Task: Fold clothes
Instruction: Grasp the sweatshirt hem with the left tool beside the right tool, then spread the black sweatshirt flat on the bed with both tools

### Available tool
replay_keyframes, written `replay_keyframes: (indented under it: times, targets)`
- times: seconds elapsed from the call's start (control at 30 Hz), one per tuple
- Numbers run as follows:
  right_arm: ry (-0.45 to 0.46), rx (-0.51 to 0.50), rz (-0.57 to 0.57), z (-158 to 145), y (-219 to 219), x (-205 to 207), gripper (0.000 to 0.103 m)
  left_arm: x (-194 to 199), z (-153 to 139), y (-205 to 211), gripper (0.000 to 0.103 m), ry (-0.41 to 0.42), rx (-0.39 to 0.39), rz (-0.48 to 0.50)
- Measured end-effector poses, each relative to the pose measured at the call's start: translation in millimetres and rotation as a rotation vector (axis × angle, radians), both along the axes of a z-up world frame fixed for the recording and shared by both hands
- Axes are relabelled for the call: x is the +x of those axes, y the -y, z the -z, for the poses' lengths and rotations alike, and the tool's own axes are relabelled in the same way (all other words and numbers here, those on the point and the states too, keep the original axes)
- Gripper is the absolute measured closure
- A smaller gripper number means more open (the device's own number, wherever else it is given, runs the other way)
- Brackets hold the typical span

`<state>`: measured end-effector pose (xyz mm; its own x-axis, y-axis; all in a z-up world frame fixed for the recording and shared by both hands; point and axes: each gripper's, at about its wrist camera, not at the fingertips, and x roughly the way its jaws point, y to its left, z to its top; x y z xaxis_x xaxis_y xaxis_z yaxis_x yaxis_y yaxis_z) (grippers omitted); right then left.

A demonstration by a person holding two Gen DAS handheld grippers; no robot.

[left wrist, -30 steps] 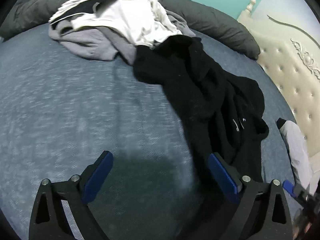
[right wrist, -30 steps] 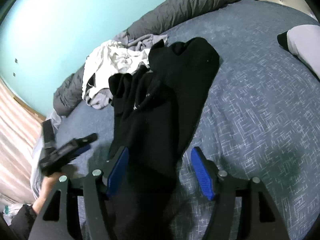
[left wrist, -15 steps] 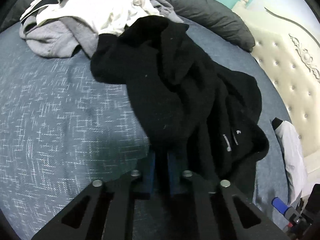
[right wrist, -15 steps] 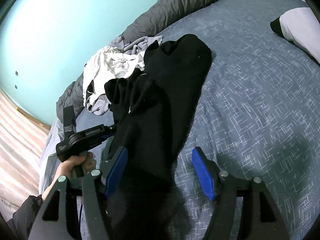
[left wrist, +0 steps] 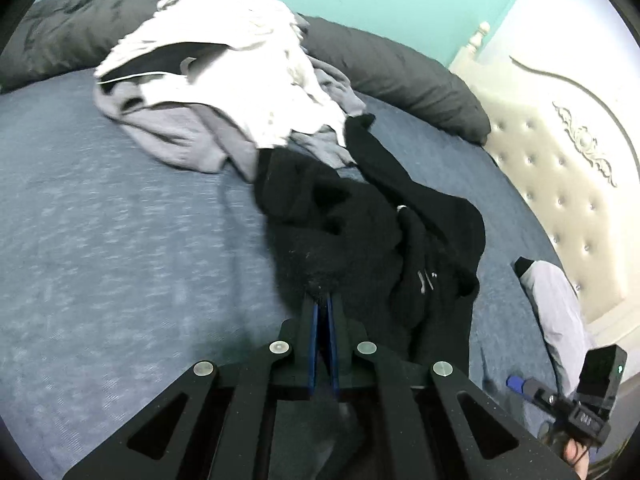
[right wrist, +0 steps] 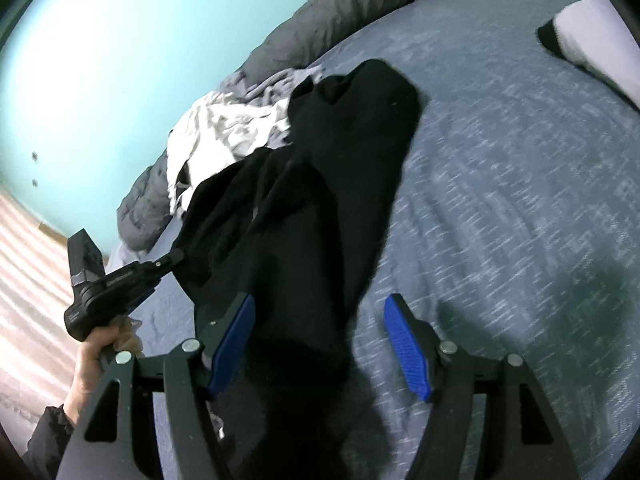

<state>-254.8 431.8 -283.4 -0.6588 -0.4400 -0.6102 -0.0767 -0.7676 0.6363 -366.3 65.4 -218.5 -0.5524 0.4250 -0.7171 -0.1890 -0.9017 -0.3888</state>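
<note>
The black garment [left wrist: 360, 248] lies crumpled on the bed [left wrist: 120, 240], stretching from the clothes pile [left wrist: 224, 80] near the far edge toward the near edge. The left gripper [left wrist: 323, 312] is clamped on a fold of its fabric. The right gripper [right wrist: 320, 344] stands open, with the fabric between the pads but not pressed. The fabric looks soft, limp and thick; it will sag and bunch. Take hold at a hem or corner, not mid-panel
</note>
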Motion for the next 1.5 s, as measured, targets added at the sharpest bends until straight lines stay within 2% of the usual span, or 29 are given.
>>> replay_keyframes:
  times: [0.07,0.17,0.27,0.43,0.5,0.6,0.63,0.67,0.7,0.73,0.8,1.03,1.23,1.37,1.5]
  targets:
    - [-0.01,0.022,-0.017,-5.6,5.2,0.4,0.034,5.2,-0.3,9.0,0.1,0.0,-0.001,-0.004]
    - [-0.014,0.053,-0.034,-14.7,8.0,-7.8,0.028,9.6,4.4,17.8,0.1,0.003,0.009,-0.004]
    - [0.004,0.125,-0.041,-20.9,13.2,-36.3,0.026,8.7,6.9,21.1,0.1,-0.001,0.023,-0.004]
    - [0.085,0.186,-0.043,-27.5,18.4,-100.4,0.026,5.8,8.8,19.4,0.1,-0.016,0.043,0.004]
    - [0.084,0.243,-0.093,-32.4,30.7,-126.0,0.026,4.7,10.0,20.7,0.1,-0.018,0.055,0.002]
    - [0.147,0.361,-0.125,-20.0,45.4,-155.8,0.027,6.3,8.1,20.8,0.1,-0.03,0.067,0.012]
    - [0.168,0.398,-0.133,-14.9,49.4,-163.8,0.03,7.2,6.7,20.4,0.1,-0.035,0.067,0.016]
    - [0.178,0.41,-0.141,-10.8,50.1,-167.0,0.048,8.2,5.0,19.8,0.1,-0.041,0.064,0.02]
    - [0.186,0.422,-0.149,-6.8,50.8,-169.9,0.078,9.0,3.3,19.8,0.1,-0.045,0.061,0.021]
    - [0.179,0.421,-0.154,-5.7,50.7,-169.2,0.088,9.8,1.7,20.0,0.1,-0.048,0.059,0.019]
    - [0.138,0.4,-0.161,-14.0,50.5,-161.4,0.096,12.7,-4.3,21.7,0.1,-0.059,0.059,0.011]
    - [0.007,0.337,-0.165,-72.6,45.1,-126.7,0.098,33.7,-48.7,49.6,0.101,-0.123,0.067,-0.084]
    - [-0.087,0.309,-0.174,-139.7,45.4,-94.0,0.098,65.1,-110.7,92.9,0.101,-0.188,0.047,-0.152]
    - [-0.135,0.278,-0.189,-178.3,51.8,-71.6,0.098,100.0,-156.2,135.5,0.101,-0.236,0.031,-0.204]
    - [-0.179,0.241,-0.222,-210.6,59.3,-44.8,0.098,140.8,-189.2,174.0,0.101,-0.282,0.018,-0.249]
